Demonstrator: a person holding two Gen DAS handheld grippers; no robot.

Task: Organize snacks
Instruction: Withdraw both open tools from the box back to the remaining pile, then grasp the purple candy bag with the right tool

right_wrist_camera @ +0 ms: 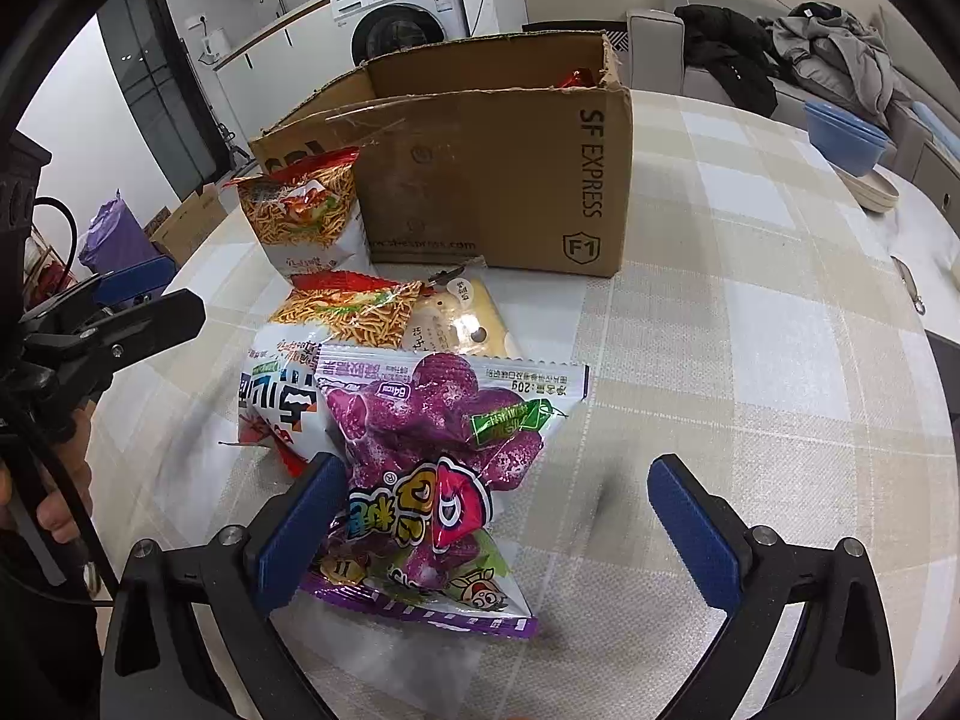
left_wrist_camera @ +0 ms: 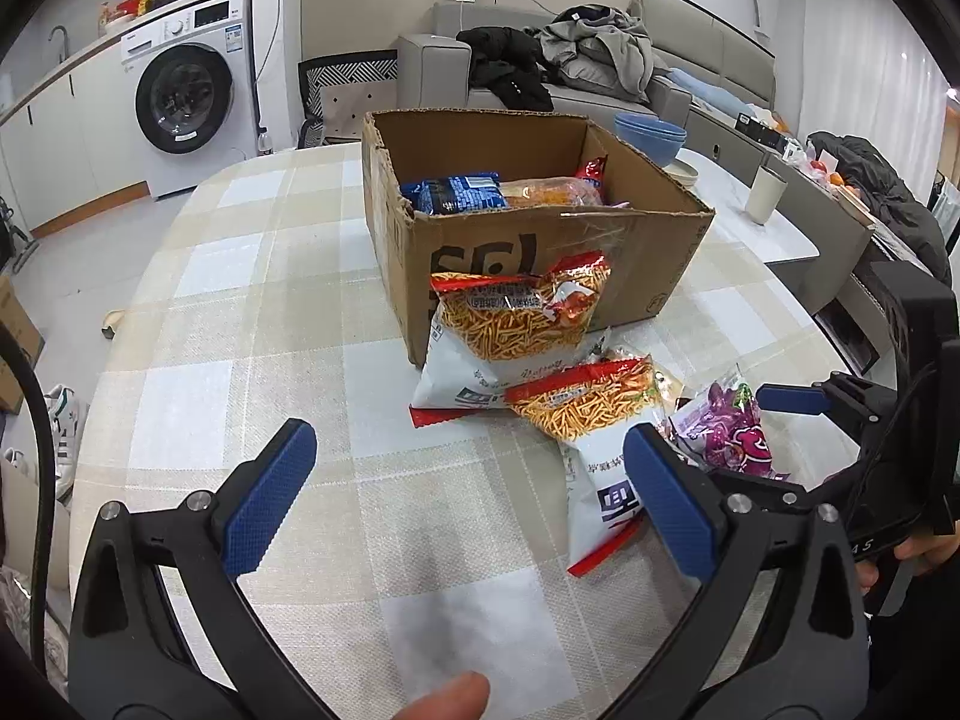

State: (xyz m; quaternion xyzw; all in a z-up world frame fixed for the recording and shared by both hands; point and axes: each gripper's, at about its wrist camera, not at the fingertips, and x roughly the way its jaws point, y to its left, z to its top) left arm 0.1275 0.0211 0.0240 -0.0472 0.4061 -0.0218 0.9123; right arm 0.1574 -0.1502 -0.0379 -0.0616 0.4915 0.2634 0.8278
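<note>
Lying low-centre in the right wrist view, the purple bag (right_wrist_camera: 420, 480) runs lengthwise up-frame between the right gripper (right_wrist_camera: 498, 516), jaws apart, its left pad touching the bag. The left gripper (left_wrist_camera: 468, 480), also spread wide, holds nothing; the box (right_wrist_camera: 498, 180) sits upper-centre, beyond the noodle bags (right_wrist_camera: 342, 312).

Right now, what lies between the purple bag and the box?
In the right wrist view, a pale cracker pack and a noodle-snack bag lie between the purple bag and the box.

Checked tablecloth (right_wrist_camera: 750, 276) carries a cardboard box (right_wrist_camera: 498, 180) (open) and snack packets (right_wrist_camera: 420, 456).
</note>
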